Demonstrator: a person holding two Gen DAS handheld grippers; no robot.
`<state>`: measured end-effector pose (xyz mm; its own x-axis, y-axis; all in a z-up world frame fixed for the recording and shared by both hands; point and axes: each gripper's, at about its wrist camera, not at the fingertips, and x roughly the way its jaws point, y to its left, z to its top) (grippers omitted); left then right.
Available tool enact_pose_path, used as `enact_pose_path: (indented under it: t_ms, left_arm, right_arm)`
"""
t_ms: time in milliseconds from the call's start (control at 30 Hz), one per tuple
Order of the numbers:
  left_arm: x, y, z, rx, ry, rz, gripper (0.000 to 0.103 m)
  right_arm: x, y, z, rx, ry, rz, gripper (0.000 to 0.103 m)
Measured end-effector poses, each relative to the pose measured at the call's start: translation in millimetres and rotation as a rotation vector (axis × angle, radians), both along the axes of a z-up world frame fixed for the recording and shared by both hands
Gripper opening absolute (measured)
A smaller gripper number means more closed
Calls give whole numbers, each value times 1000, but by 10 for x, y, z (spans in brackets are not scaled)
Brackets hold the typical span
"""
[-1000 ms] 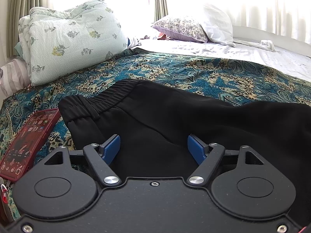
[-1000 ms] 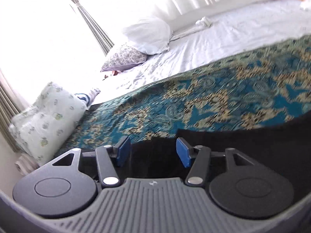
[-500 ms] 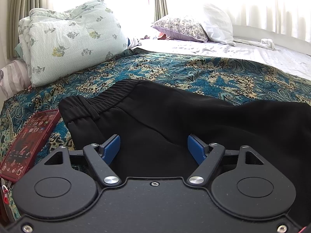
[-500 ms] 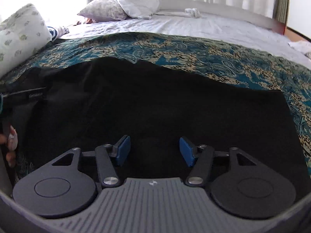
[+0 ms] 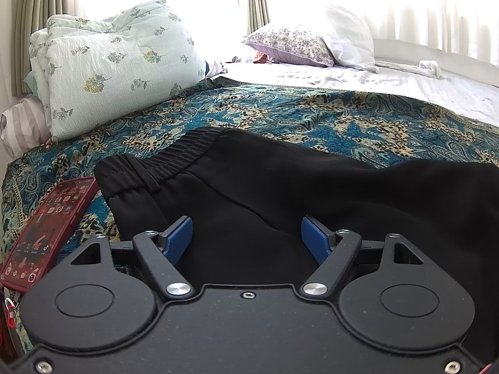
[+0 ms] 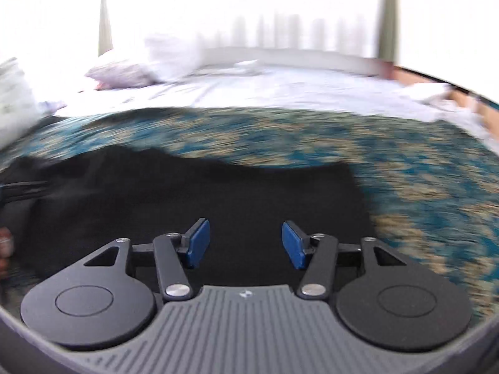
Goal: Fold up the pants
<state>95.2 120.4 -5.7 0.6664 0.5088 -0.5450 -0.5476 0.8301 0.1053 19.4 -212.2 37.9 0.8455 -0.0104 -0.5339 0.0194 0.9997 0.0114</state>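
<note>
Black pants (image 5: 280,187) lie flat on a teal paisley bedspread (image 5: 343,115), elastic waistband (image 5: 174,155) toward the left. My left gripper (image 5: 246,238) hovers open over the pants just below the waistband, nothing between its blue pads. In the blurred right wrist view the same pants (image 6: 187,193) spread to the left, their far end (image 6: 349,180) on the right. My right gripper (image 6: 246,243) is over that end, its jaws opening, and no cloth is pinched between them. A slice of the other gripper (image 6: 21,187) and fingers show at the left edge.
A red phone (image 5: 46,230) lies on the bedspread left of the waistband. A folded floral quilt (image 5: 118,62) sits at the back left, with pillows (image 5: 296,43) and white sheet (image 5: 405,87) beyond. In the right wrist view, the bedspread (image 6: 421,187) extends right, crumpled white fabric (image 6: 443,99) far right.
The right wrist view has swung rightward along the pants, from the waistband side to the leg end, and is motion-blurred. The left gripper's view is unchanged.
</note>
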Motion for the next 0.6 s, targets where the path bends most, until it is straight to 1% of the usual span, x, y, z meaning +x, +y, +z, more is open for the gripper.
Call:
enact_pose_path:
  t_ms: [67, 133, 167, 200, 233, 267, 333, 367, 400, 467, 500, 533, 600]
  left_arm:
    - [0, 0, -2, 0, 0, 0, 76]
    - [1, -2, 0, -2, 1, 0, 77]
    - [1, -5, 0, -1, 0, 0, 77]
    - [5, -1, 5, -3, 4, -3, 77]
    - [10, 6, 18, -10, 11, -14, 76]
    - [14, 16, 45, -24, 17, -38, 76]
    - [-16, 27, 134, -53, 6, -91, 76]
    - [-52, 13, 180, -56, -4, -107, 76]
    - [-97, -22, 239, -51, -16, -126, 76]
    - [-189, -113, 363, -40, -38, -185, 77]
    - [-233, -169, 423, -40, -45, -223, 79]
    - [-269, -232, 479, -51, -45, -270, 84]
    - [-330, -353, 549, -99, -27, -369, 86]
  right_arm:
    - [-36, -251, -16, 0, -5, -115, 68]
    - [-63, -500, -58, 29, 16, -202, 67]
    - [-83, -610, -98, 49, 30, -231, 58]
    - [-83, -665, -155, 62, 53, -238, 52]
    - [-85, -685, -247, 69, 95, -212, 47]
    - [-102, -647, -344, 55, 122, -161, 48]
    - [-181, -423, -408, -103, 84, -57, 48]
    - [-201, -326, -403, -156, 77, -22, 48]
    - [-222, -286, -378, -160, 70, 0, 48]
    - [-254, -325, -298, -92, 64, 12, 54]
    - [-250, -378, -273, -58, 62, 2, 54]
    - [-254, -429, -254, -32, 56, -9, 54]
    - [-264, -507, -224, -7, 38, -31, 54]
